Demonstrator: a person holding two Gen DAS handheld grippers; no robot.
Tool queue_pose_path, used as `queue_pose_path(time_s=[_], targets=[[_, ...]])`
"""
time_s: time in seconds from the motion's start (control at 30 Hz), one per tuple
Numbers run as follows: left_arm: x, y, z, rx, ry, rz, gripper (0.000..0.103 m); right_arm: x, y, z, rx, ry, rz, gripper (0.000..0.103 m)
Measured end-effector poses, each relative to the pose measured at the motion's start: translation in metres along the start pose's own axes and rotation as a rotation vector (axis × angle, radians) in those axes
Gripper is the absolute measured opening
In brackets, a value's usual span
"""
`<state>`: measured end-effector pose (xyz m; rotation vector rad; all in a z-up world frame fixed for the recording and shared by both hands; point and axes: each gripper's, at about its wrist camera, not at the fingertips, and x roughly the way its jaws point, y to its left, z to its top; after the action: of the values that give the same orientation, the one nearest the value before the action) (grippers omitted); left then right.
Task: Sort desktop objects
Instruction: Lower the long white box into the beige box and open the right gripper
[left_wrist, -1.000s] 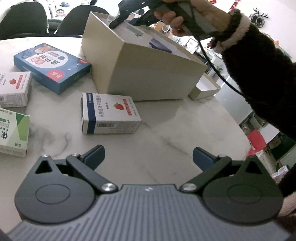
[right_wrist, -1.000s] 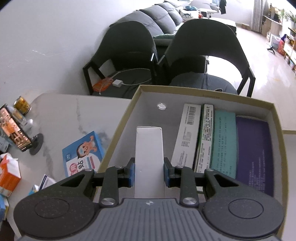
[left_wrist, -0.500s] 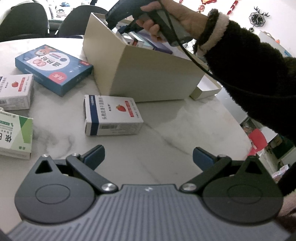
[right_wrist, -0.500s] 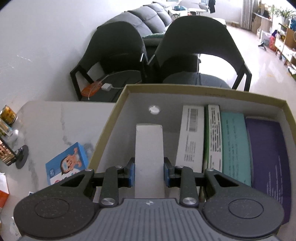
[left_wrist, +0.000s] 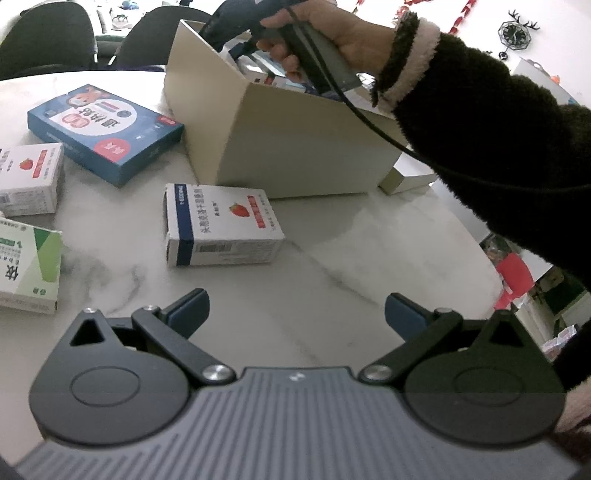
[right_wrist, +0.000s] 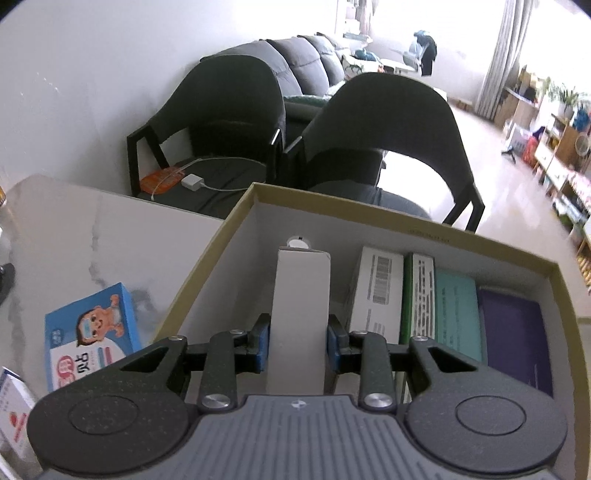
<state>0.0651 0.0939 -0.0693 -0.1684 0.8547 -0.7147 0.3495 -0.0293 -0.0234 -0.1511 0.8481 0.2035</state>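
Observation:
My right gripper is shut on an upright white box inside the open cardboard carton, at its left end. To the right stand a barcoded white box, a green one, a teal one and a purple one. In the left wrist view a hand holds that gripper down in the carton, its fingertips hidden by the wall. My left gripper hangs open over the marble table, empty. A strawberry box lies just ahead of it.
A blue box lies left of the carton, with a second strawberry box and a green-white box at the left edge. A shallow lid sits behind the carton. Two dark chairs stand beyond the table. A black sleeve crosses the right side.
The right gripper has sunk lower into the carton with the white box and tilted further down. The left gripper has stayed where it was.

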Motion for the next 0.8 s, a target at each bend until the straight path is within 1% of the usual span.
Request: queue_pose_path(time_s=[0.33, 0.67, 0.73, 0.8], targets=[[-0.003, 0.003, 0.000, -0.015, -0.011, -0.011, 0.103, 0.003, -0.006, 0.003, -0.038, -0.032, 0.017, 0.035], [-0.001, 0.004, -0.002, -0.018, -0.009, -0.023, 0.103, -0.014, -0.012, 0.006, -0.023, -0.069, 0.035, 0.036], [-0.002, 0.003, -0.002, -0.015, -0.013, -0.024, 0.103, -0.018, -0.012, 0.007, -0.029, -0.085, 0.012, 0.039], [-0.004, 0.002, -0.002, -0.014, -0.016, -0.025, 0.103, -0.020, -0.014, 0.008, -0.030, -0.095, -0.008, 0.039]])
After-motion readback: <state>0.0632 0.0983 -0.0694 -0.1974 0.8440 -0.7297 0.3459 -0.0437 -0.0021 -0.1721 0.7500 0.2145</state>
